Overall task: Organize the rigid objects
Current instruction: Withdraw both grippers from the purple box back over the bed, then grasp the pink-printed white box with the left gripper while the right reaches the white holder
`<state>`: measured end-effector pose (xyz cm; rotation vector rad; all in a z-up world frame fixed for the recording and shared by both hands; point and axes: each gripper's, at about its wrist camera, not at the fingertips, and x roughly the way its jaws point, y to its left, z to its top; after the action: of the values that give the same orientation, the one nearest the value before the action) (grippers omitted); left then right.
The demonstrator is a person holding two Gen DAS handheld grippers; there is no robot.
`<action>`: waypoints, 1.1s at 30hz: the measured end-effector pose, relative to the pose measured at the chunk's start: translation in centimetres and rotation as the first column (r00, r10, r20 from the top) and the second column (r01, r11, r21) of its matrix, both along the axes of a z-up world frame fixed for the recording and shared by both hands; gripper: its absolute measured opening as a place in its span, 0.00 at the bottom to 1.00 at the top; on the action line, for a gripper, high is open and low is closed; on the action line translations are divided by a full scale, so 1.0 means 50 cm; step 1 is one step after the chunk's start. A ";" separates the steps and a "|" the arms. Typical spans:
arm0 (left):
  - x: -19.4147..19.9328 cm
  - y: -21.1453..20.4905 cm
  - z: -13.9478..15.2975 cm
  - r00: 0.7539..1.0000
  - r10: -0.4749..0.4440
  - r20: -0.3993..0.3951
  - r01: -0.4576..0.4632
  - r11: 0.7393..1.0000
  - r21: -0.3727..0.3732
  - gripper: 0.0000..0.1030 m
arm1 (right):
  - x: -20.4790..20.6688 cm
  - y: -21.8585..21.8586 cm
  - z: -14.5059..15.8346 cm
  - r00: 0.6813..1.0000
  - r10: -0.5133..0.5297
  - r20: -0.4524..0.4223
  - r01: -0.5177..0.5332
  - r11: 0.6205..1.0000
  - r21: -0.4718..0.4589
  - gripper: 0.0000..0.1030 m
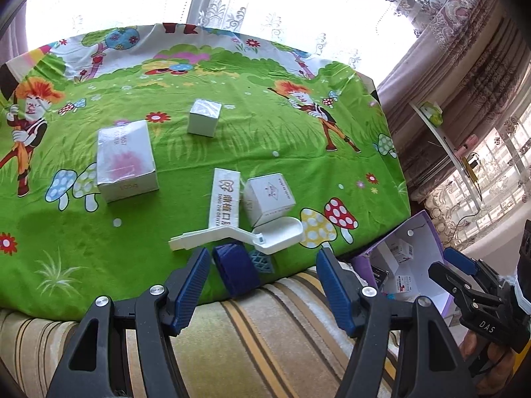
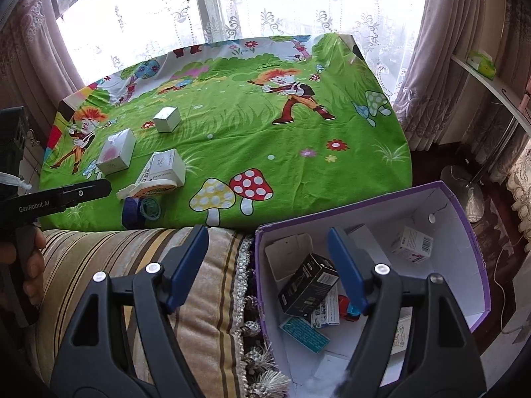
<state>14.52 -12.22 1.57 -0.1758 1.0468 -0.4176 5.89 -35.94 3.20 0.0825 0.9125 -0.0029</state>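
Both grippers hang with jaws wide and empty: the left gripper (image 1: 264, 273) at the near edge of the cartoon-print tabletop (image 1: 232, 139), the right gripper (image 2: 267, 265) at the rim of the purple-edged box (image 2: 478, 265). White cartons (image 1: 126, 159) remain on the tabletop. A white plastic tool (image 1: 239, 235) overlaps two cartons. Its finger hides part of a black carton (image 2: 308, 285) in the box; the print is unreadable.

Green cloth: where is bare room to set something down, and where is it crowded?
Free: the green cloth right of the white music box, around the mushroom print. Crowded: the near-left corner, with the pink-print box, toothpaste box and blue roll.
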 end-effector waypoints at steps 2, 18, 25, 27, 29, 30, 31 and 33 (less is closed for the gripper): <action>0.005 0.018 -0.004 1.000 0.017 -0.005 -0.017 1.000 -0.001 0.65 | 0.008 0.020 -0.002 1.000 0.022 -0.005 -0.022 1.000 -0.002 0.75; 0.046 0.123 -0.023 0.991 0.128 -0.032 -0.127 0.992 0.010 0.65 | 0.082 0.186 -0.032 0.976 0.208 -0.069 -0.209 0.978 -0.006 0.76; 0.069 0.156 -0.032 0.984 0.170 -0.058 -0.169 0.985 0.028 0.66 | 0.123 0.236 -0.069 0.952 0.272 -0.142 -0.277 0.961 -0.011 0.76; 0.078 0.167 -0.037 0.980 0.186 -0.065 -0.185 0.982 0.033 0.68 | 0.131 0.244 -0.077 0.946 0.283 -0.160 -0.288 0.958 -0.008 0.76; 0.089 0.174 -0.042 0.978 0.197 -0.071 -0.194 0.980 0.044 0.69 | 0.139 0.252 -0.079 0.942 0.292 -0.167 -0.297 0.955 0.000 0.76; 0.095 0.177 -0.046 0.976 0.202 -0.076 -0.198 0.979 0.053 0.70 | 0.143 0.256 -0.078 0.941 0.295 -0.168 -0.299 0.954 0.001 0.76; 0.102 0.179 -0.052 0.975 0.207 -0.082 -0.202 0.977 0.063 0.71 | 0.148 0.262 -0.079 0.939 0.298 -0.170 -0.302 0.953 0.001 0.76; 0.118 0.182 -0.063 0.971 0.217 -0.097 -0.209 0.974 0.083 0.72 | 0.159 0.272 -0.085 0.936 0.303 -0.179 -0.307 0.952 0.005 0.76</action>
<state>20.44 -3.13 -1.56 -0.2455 1.1318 -0.1771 13.85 -22.33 -1.05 -0.0841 1.0960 0.2726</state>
